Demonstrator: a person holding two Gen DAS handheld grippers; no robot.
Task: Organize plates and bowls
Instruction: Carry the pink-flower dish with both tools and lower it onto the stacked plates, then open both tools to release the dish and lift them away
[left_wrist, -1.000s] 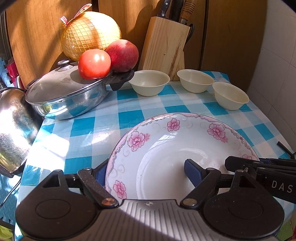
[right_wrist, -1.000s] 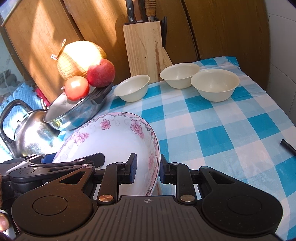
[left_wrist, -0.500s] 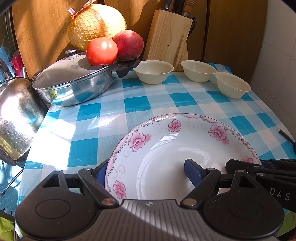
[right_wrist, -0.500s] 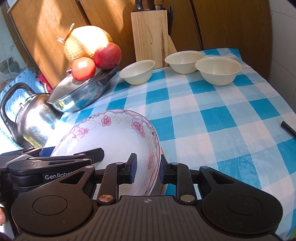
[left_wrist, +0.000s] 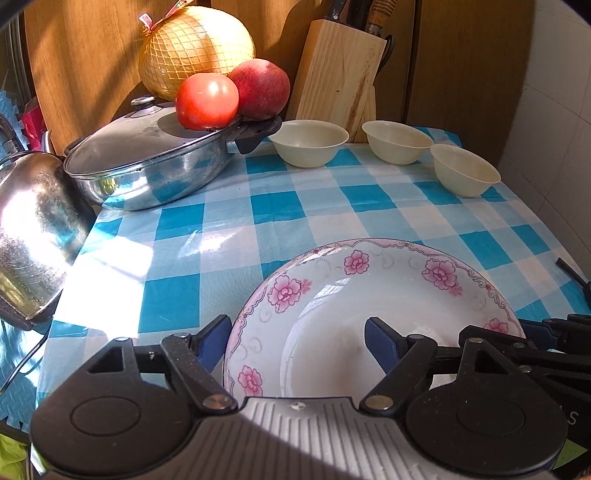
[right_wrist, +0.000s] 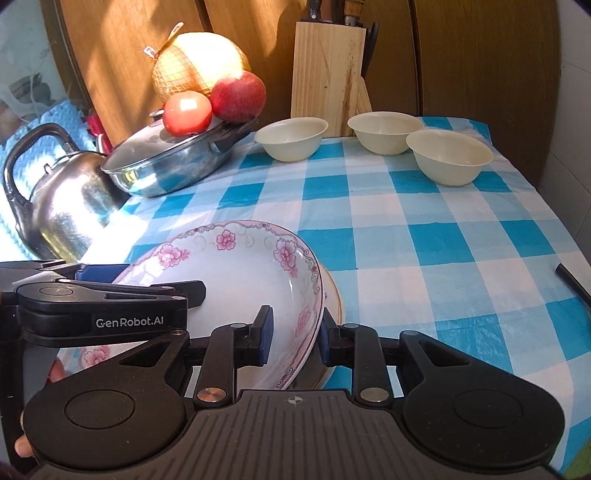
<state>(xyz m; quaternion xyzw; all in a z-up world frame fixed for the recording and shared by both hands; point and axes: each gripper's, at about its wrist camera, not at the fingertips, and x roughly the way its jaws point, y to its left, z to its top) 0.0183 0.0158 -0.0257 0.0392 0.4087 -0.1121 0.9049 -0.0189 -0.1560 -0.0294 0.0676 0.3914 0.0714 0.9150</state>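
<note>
A white plate with pink flowers (left_wrist: 369, 295) (right_wrist: 236, 273) sits low at the near edge of the checked table. My left gripper (left_wrist: 295, 341) straddles its left rim, jaws wide apart, one finger outside, one inside the plate. My right gripper (right_wrist: 293, 336) straddles its right rim with a small gap on each side. A second, gold-rimmed plate (right_wrist: 334, 306) lies under it. Three cream bowls (left_wrist: 308, 142) (left_wrist: 397, 142) (left_wrist: 465, 173) stand apart at the back; they also show in the right wrist view (right_wrist: 291, 138) (right_wrist: 386, 133) (right_wrist: 448, 157).
A lidded steel pan (left_wrist: 147, 162) with a tomato (left_wrist: 207, 101), an apple and a netted pomelo stands back left. A steel kettle (left_wrist: 33, 236) is at the left edge. A wooden knife block (left_wrist: 340, 70) stands behind the bowls. A black stick (right_wrist: 572, 282) lies right.
Both grippers with the plate have moved down and forward toward the table. The right gripper's jaws have opened a little off the rim.
</note>
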